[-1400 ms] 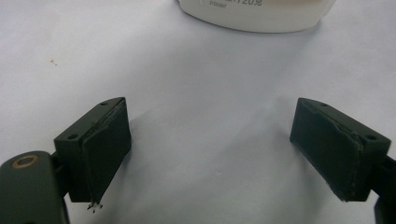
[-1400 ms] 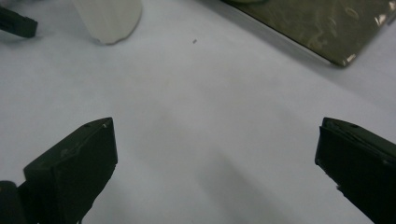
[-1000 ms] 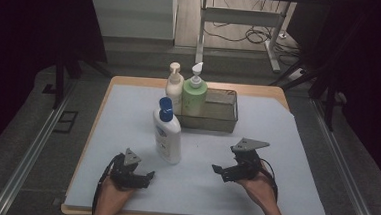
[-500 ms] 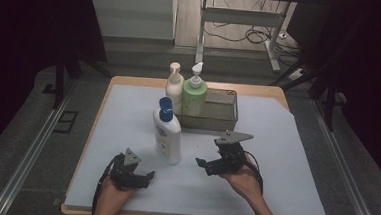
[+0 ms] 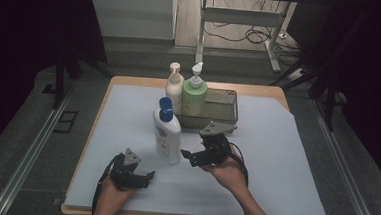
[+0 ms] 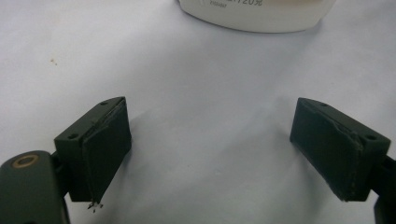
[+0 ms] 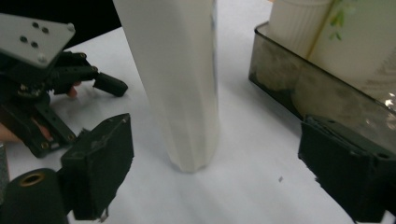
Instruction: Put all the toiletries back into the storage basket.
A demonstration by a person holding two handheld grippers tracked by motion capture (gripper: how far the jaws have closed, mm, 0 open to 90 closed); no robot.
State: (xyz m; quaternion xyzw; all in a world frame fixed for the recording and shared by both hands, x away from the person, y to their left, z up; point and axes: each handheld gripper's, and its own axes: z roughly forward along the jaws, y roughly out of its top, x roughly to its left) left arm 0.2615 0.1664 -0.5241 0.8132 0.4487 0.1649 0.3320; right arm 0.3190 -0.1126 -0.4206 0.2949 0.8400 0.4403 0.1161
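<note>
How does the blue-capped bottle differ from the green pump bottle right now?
The blue-capped bottle stands on the sheet, the green bottle in the tray. The first is white with a plain cap, the second green with a white pump. The right gripper is open beside the first, away from the second. Both stand upright.

Lab: black curtains [image 5: 38, 23], floor cables [image 5: 243, 35].

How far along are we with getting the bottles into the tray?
Two pump bottles, the cream one and the green one, already stand in the tray. In hand: the right gripper, open, is lined up on the blue-capped white bottle, not touching. Left: grasping it and placing it. The left gripper rests open on the table.
</note>
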